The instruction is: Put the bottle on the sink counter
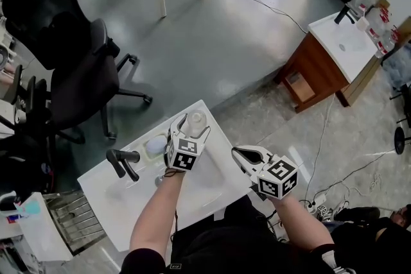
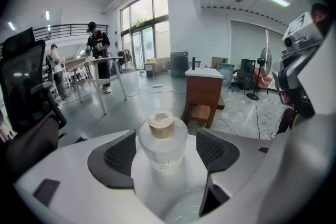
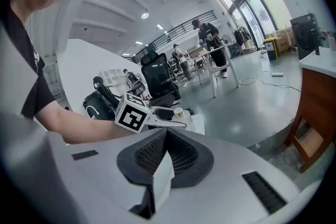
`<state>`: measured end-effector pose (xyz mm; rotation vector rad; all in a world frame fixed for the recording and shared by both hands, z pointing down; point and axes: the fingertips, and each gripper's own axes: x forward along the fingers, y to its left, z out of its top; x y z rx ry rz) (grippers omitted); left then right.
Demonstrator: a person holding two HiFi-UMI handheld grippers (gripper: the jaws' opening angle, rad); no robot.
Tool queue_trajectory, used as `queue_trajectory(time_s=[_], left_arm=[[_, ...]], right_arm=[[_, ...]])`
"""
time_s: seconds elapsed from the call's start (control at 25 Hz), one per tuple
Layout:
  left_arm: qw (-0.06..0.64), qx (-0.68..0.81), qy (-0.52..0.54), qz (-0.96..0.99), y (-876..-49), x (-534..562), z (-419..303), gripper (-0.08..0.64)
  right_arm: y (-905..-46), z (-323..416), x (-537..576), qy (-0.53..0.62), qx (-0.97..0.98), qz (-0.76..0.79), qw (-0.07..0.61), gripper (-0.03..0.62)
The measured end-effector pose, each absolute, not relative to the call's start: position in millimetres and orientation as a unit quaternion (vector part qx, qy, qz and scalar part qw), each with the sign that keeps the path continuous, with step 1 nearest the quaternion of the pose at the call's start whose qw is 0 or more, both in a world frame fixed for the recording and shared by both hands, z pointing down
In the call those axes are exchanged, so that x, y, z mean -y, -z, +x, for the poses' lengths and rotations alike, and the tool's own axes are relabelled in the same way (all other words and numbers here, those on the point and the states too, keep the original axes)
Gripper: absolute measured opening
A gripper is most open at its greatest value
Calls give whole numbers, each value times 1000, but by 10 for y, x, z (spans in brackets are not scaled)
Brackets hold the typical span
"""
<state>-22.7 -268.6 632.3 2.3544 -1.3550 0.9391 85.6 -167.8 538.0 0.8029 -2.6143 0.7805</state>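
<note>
A clear plastic bottle [image 1: 196, 119] with a tan cap stands upright at the far corner of the white sink counter [image 1: 109, 202]. My left gripper [image 1: 194, 126] is open around it. In the left gripper view the bottle [image 2: 163, 144] sits between the two dark pads [image 2: 119, 156], with a narrow gap on the right side. My right gripper [image 1: 236, 152] hovers over the counter's right edge, shut on nothing; its pads [image 3: 181, 155] meet in the right gripper view. That view also shows the bottle [image 3: 179, 112] by the left gripper [image 3: 176, 119].
A black faucet [image 1: 122, 162] and a pale round object [image 1: 155, 145] sit on the counter left of the bottle. A black office chair [image 1: 70, 67] stands at the far left. A wooden vanity [image 1: 321, 67] is at the far right, cables [image 1: 350, 173] lie on the floor, and a wire rack [image 1: 77, 221] stands by the counter's left end.
</note>
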Motion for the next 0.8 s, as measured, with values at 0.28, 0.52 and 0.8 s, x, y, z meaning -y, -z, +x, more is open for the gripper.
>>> queue_trajectory(time_s=[0.28,0.52,0.8], left_arm=[[126,491,-285,814,-6139,2537,-352,348],[119,486,-233,834,-5836,2258,-303,347],[118,458,-200,858,-5488,1888,-362,337]], right_arm=[[-5351,693,1550,-268,912,272,152,15],[-5247,491,1454,-261,917,263,147,15],[-5085,297,1243,-251,921,264,140,15]])
